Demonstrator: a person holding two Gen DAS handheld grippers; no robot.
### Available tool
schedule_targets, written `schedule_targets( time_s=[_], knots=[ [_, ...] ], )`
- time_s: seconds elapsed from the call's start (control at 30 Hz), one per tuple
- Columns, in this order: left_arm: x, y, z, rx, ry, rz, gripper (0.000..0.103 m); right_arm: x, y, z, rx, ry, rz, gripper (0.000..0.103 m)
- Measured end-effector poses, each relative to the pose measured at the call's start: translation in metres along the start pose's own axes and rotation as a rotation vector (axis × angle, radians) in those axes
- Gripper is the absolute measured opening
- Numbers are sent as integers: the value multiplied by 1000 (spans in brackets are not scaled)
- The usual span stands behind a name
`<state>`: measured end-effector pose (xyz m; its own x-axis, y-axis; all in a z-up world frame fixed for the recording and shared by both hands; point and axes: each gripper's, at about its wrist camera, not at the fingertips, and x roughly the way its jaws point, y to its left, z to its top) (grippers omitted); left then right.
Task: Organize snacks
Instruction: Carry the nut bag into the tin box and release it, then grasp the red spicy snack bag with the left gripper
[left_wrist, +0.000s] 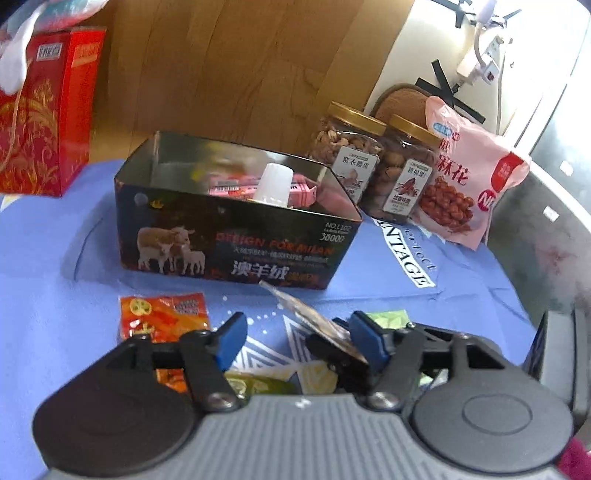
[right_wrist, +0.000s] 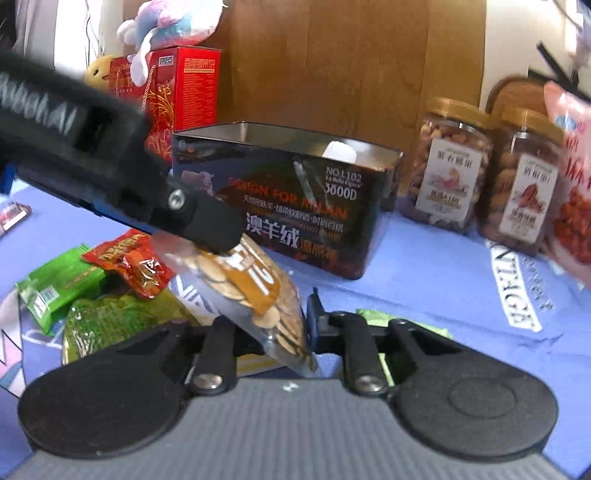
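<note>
Only the right wrist view shows the clear, coin-shaped-cracker snack packet (right_wrist: 255, 291) pinched by the right gripper (right_wrist: 308, 332); the left gripper (left_wrist: 299, 341) stands open around its top.

Snack count on the blue cloth

You have two gold-lidded nut jars (left_wrist: 347, 147) (left_wrist: 402, 170) and one pink bag (left_wrist: 469, 177) toward the cloth's far right edge, one open black tin (left_wrist: 236, 236) in the middle, one red carton (left_wrist: 48, 110) at the far left corner, and near the front edge one clear biscuit pouch (right_wrist: 255, 288), two red packets (right_wrist: 129, 262) (left_wrist: 162, 317) and one green one (right_wrist: 55, 284).
</note>
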<state>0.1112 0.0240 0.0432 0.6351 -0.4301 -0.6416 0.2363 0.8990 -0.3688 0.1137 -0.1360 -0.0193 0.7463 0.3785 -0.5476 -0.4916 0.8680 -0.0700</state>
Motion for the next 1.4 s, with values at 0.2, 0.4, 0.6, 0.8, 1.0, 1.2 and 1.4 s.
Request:
schedule_targets(
  time_s=[0.2, 0.4, 0.6, 0.8, 1.0, 1.2, 1.4],
  knots=[
    [-9, 36, 1, -206, 45, -163, 60, -23, 34, -9, -195, -128, -115, 16],
    [-37, 20, 20, -130, -34, -219, 39, -42, 49, 15, -348, -283, -172, 16],
    [-31, 2, 72, -32, -171, -120, 40, -10, 36, 68, -433, -309, -253, 16],
    [23, 23, 104, -109, -175, 21, 57, 56, 2, 119, -291, -71, -180, 25],
    [7, 52, 87, -148, -194, 24, 64, 42, -3, 107, -315, -69, -157, 59],
    [-37, 86, 43, -180, -227, -1, 69, -12, 2, 67, -235, -172, -45, 62],
    [-57, 116, -12, -190, -155, 87, 69, -24, 18, 34, -15, -28, 267, 62]
  ],
)
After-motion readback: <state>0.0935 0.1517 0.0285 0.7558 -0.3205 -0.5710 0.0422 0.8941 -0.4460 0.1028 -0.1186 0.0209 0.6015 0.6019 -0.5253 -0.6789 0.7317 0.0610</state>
